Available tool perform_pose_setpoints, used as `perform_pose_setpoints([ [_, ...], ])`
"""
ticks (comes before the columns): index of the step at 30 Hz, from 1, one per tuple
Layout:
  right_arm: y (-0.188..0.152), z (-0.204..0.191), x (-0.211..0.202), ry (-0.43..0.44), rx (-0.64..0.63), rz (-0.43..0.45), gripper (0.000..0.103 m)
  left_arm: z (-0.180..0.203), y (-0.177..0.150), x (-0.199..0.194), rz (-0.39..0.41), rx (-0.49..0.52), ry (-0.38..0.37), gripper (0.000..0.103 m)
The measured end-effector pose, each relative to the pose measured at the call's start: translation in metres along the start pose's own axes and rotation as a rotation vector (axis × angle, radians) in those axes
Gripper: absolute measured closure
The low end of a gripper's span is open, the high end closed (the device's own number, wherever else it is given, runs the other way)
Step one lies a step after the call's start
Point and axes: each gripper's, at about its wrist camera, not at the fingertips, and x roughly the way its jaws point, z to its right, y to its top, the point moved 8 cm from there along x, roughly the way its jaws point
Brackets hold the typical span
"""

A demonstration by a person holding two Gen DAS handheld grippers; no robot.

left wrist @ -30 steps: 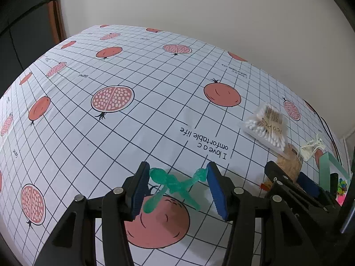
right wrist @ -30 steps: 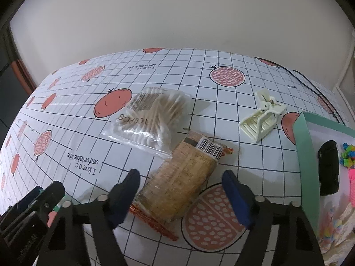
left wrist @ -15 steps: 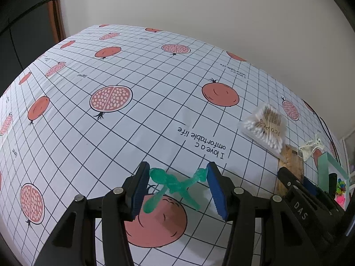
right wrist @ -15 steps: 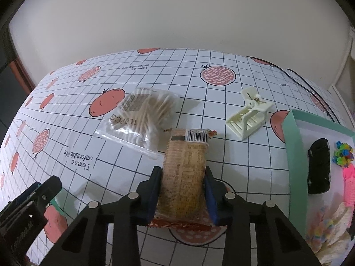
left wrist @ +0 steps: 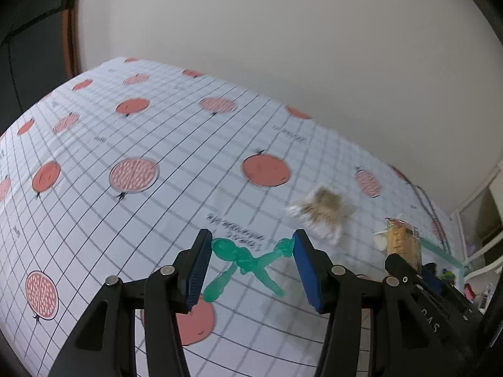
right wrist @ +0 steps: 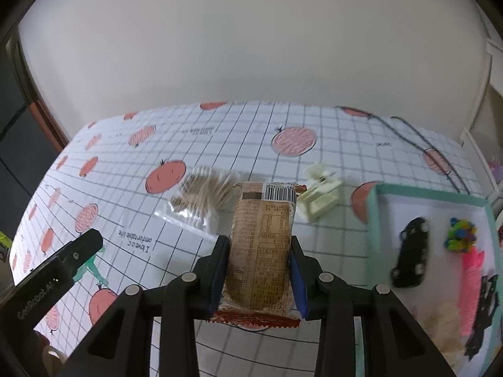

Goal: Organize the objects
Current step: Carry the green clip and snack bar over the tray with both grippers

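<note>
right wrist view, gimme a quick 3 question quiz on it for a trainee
1. True or false: the right gripper is shut on the brown snack packet.
2. Which thing lies inside the teal-rimmed tray? A) black toy car B) cream hair claw clip C) bag of cotton swabs
3. Fill in: in the left wrist view, the left gripper holds a green ____ figure between its pads.

Key
1. True; the packet is pinched between both blue pads.
2. A; the clip and the swabs lie on the tablecloth outside the tray.
3. Balloon-animal-shaped.
</note>
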Motion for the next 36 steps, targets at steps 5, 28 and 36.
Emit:
perform_pose_setpoints([
  [5,0.009,0.024,-0.026,0.004,0.022,0.033,0.064,0.029,0.003,-0.016,0.025,0.037,-0.056,0.049],
  [28,0.01,0.167,-0.107,-0.077,0.137,0.11,0.064,0.169,-0.049,-0.054,-0.039,0.252,-0.328,0.049],
  [36,-0.011,0.195,-0.096,-0.108,0.155,0.041,0.064,0.204,-0.087,-0.049,-0.112,0.323,-0.38,0.048],
])
